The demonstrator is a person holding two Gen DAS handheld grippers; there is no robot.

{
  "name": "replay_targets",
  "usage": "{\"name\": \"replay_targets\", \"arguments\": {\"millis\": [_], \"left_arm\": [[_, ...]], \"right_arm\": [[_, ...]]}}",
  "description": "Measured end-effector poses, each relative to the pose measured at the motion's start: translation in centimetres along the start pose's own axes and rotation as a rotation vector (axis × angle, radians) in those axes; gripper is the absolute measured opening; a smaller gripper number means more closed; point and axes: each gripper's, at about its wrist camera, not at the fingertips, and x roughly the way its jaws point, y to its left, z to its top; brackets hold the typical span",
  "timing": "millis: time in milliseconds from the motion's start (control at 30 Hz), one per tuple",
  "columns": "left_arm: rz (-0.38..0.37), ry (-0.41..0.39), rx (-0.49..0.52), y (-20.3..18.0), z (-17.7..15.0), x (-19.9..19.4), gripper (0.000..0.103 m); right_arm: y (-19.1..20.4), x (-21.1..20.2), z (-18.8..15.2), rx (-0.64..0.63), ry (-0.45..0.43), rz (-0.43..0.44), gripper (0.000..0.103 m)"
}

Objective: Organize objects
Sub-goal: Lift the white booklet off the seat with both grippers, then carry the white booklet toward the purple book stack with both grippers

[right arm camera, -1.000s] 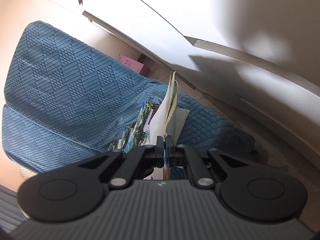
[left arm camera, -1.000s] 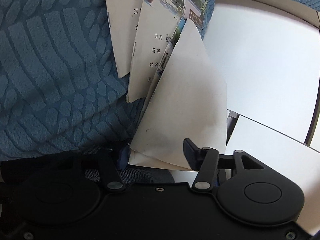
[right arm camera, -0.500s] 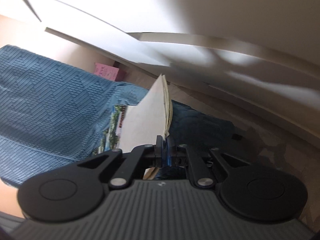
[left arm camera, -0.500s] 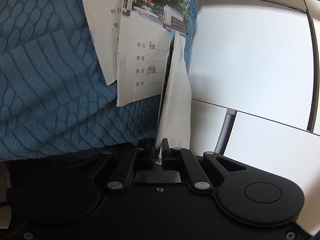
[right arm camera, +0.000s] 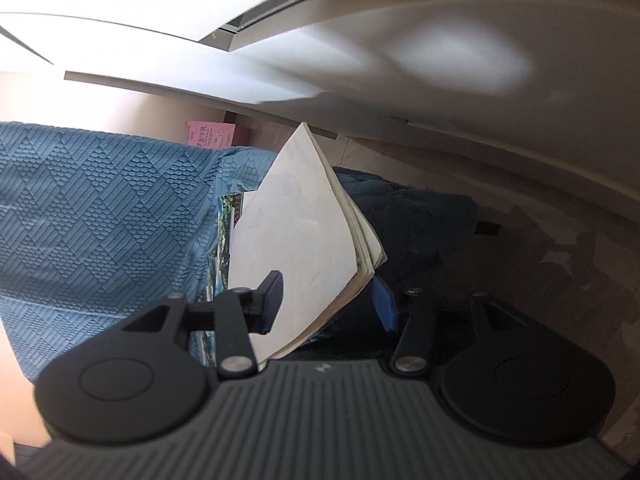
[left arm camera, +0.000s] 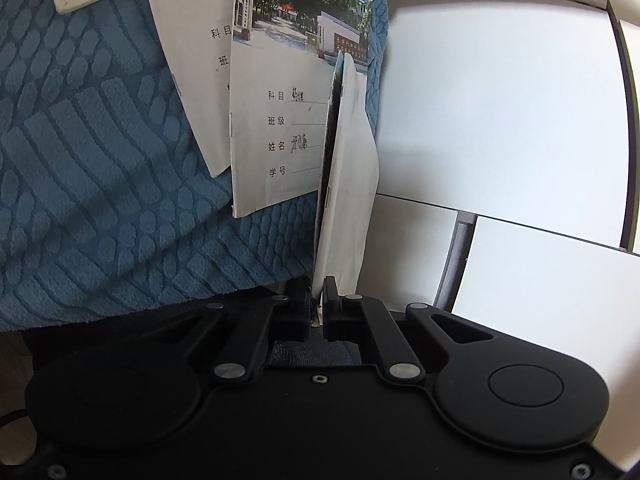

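A thin white exercise book (left arm camera: 346, 184) stands on edge above the blue textured cover (left arm camera: 100, 168), and my left gripper (left arm camera: 317, 300) is shut on its lower corner. Two more exercise books (left arm camera: 276, 128) with photo covers lie flat on the cover behind it. In the right wrist view the same white book (right arm camera: 296, 240) tilts up between the fingers of my right gripper (right arm camera: 326, 304), whose jaws are opening; the pads stand apart from it. More photo-covered books (right arm camera: 224, 240) lie under it.
White cabinet panels (left arm camera: 500, 112) rise to the right of the blue cover. A pink box (right arm camera: 210, 134) sits beyond the cover's far edge. Tiled floor (right arm camera: 560, 260) shows to the right, with a dark blue fold of cloth (right arm camera: 420, 220) hanging down.
My left gripper has shut on the white book's corner and the book now stands on edge. My right gripper has let go of it and its jaws have spread.
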Motion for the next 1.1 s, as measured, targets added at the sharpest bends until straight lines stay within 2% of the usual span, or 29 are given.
{"name": "replay_targets", "arguments": {"millis": [167, 233, 267, 433, 567, 733, 933, 1100], "left_arm": [[0.011, -0.006, 0.006, -0.1, -0.1, -0.1, 0.004], [0.015, -0.008, 0.013, -0.2, -0.2, -0.2, 0.004], [0.02, -0.011, 0.019, -0.4, -0.2, -0.3, 0.004], [0.068, -0.03, 0.079, -1.5, -0.5, -0.3, 0.004], [0.08, -0.038, 0.124, -2.7, -0.9, -0.5, 0.003], [0.052, -0.056, 0.142, -4.0, -1.2, -1.9, 0.003], [0.022, -0.082, 0.166, -5.5, -1.6, -4.5, 0.004], [-0.001, -0.11, 0.178, -5.8, -3.3, -7.6, 0.004]], "right_arm": [[-1.5, 1.8, -0.1, 0.045, 0.008, 0.017, 0.047], [-1.7, 2.4, -0.1, 0.051, 0.017, 0.008, 0.033], [-1.7, 2.5, -0.1, 0.048, 0.014, 0.012, 0.031], [-0.7, 1.1, -0.2, -0.002, -0.022, 0.033, 0.01], [1.3, -0.5, -0.3, -0.093, -0.058, 0.039, 0.007], [3.9, -2.2, -0.6, -0.175, -0.09, 0.055, 0.006], [6.6, -4.4, -1.7, -0.262, -0.106, 0.062, 0.006], [8.5, -5.2, -2.9, -0.307, -0.107, 0.076, 0.006]]}}
